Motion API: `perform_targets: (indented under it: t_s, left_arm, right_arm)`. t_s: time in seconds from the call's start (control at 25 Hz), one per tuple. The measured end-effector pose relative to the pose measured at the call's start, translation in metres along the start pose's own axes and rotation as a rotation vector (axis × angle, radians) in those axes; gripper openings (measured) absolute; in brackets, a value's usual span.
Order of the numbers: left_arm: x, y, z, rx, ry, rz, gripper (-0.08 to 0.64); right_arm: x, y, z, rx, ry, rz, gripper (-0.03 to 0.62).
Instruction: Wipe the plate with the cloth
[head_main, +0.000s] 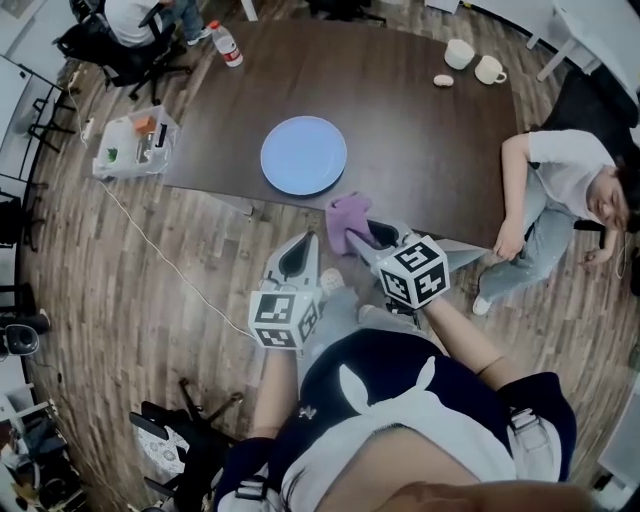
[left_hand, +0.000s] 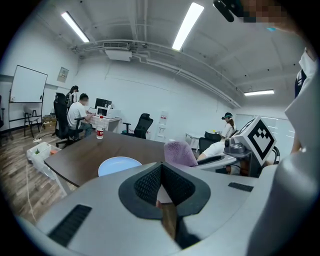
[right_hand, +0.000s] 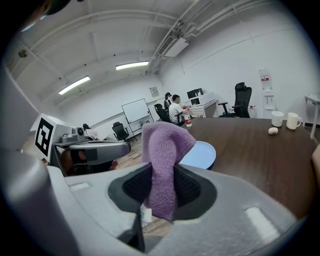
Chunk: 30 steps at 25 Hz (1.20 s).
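nearest to the head camera was the person's own body in a dark top, and just in front of it the two marker cubes (head_main: 285, 318) of the tools. the right gripper (head_main: 362, 240) held the purple cloth (head_main: 347, 218): in the right gripper view its jaws were closed on a bunched part of the fabric, and a fluffy fold stood up above the pads while a short end hung below them. the left gripper (head_main: 303, 248) was empty, and its jaw tips met each other with nothing between them.

the light blue plate (head_main: 303, 155) lay flat on the dark brown table (head_main: 400, 120), near the table's front edge. the cloth was over that edge, near the plate but not touching it. two mugs (head_main: 474, 61) and a water bottle (head_main: 228, 45) stood at the far side, well apart from the plate.

the cloth looked soft, light and limp, like terry, so i judge that it would fold and drag, not push. it was good to grip it by a thick bunch, as here, so that a loose part stayed free to press flat on the plate. the plate looked smooth and stiff, maybe fragile. it could slide on the table under the wiping, so the empty tool could probably steady it at the rim.
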<state>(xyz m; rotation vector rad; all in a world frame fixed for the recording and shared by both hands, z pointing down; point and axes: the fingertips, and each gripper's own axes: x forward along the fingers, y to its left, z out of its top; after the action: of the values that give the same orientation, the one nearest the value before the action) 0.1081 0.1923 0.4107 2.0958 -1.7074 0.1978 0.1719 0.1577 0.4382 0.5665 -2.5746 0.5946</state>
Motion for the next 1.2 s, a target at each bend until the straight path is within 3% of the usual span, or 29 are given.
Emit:
perform_targets:
  t_s: [0.44, 0.92, 1.2]
  left_arm:
    - [0.023, 0.074, 0.016, -0.013, -0.004, -0.016, 0.004]
    - [0.039, 0.109, 0.021, -0.006, 0.016, -0.028, 0.004]
    - [0.058, 0.138, 0.019, -0.016, 0.040, -0.016, 0.003]
  right_arm:
    - [0.065, -0.007, 0.035, -0.049, 0.011, -0.068, 0.114]
    - [0.095, -0.022, 0.049, -0.053, -0.007, -0.119, 0.115]
    - [0.124, -0.022, 0.058, -0.072, -0.018, -0.044, 0.116]
